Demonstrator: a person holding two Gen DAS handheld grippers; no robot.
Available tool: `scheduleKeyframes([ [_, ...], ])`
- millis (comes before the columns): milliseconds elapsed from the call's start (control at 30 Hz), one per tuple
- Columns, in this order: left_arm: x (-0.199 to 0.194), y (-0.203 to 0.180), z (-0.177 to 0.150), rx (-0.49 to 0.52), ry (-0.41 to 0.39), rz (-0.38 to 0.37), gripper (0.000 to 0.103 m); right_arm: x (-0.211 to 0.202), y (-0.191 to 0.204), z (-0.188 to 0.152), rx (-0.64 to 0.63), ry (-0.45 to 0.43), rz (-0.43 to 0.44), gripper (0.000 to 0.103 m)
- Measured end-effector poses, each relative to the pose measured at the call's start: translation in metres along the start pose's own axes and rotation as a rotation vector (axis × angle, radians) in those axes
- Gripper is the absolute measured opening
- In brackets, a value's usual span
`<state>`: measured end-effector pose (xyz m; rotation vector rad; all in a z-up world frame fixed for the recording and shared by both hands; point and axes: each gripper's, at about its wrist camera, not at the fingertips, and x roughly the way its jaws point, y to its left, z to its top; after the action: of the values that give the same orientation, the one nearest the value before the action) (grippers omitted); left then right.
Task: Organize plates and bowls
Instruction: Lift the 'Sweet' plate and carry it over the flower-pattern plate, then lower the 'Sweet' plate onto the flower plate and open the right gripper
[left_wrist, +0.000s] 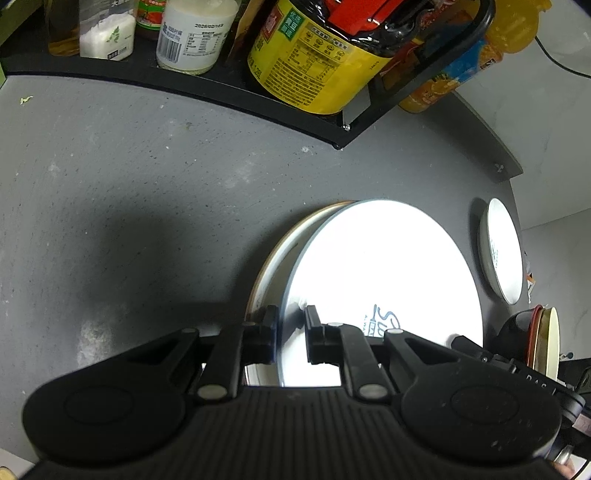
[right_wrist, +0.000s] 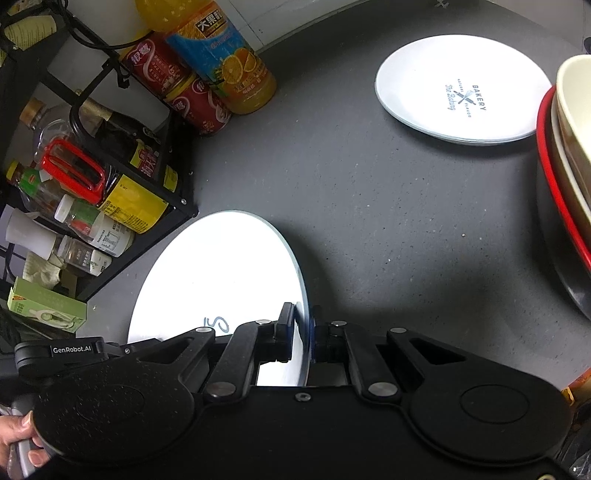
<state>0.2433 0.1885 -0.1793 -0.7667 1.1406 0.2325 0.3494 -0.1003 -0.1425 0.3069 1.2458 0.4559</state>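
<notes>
A large white plate with a blue logo is held at two opposite edges. My left gripper is shut on its left rim, with one finger under the rim and the other on top. My right gripper is shut on the right rim of the same white plate. Under it lies a brown-rimmed plate, mostly hidden. A second white plate printed "BAKERY" lies flat on the grey counter, far right. Stacked bowls, cream inside a red-rimmed one, stand at the right edge.
A black wire rack full of sauce bottles and jars stands left of the held plate; the rack runs along the back in the left view. An orange juice bottle and red cans stand beside it. A hand grips the left gripper's handle.
</notes>
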Motion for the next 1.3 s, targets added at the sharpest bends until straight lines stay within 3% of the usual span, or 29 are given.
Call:
scheduleKeyframes([
  [267, -0.008, -0.001, 0.004, 0.0, 0.016, 0.014, 0.016, -0.001, 0.0, -0.004, -0.009, -0.006, 0.001, 0.007],
  [500, -0.028, -0.003, 0.006, 0.028, -0.033, 0.007, 0.017, -0.001, 0.0, -0.004, -0.009, -0.007, 0.006, 0.007],
  [733, -0.023, 0.0, 0.004, 0.053, -0.036, 0.054, 0.023, 0.002, 0.001, -0.005, -0.012, 0.0, -0.005, 0.008],
  [967, -0.012, 0.009, -0.001, 0.037, -0.008, 0.072, 0.023, 0.006, -0.001, -0.008, -0.008, 0.008, -0.043, 0.027],
  [1167, -0.011, 0.016, -0.003, 0.007, -0.009, 0.037, 0.024, 0.006, 0.0, -0.008, -0.018, 0.013, -0.052, 0.028],
  [1300, -0.015, 0.012, -0.002, 0.028, -0.001, 0.063, 0.023, 0.001, 0.005, -0.007, -0.017, 0.032, -0.062, 0.028],
])
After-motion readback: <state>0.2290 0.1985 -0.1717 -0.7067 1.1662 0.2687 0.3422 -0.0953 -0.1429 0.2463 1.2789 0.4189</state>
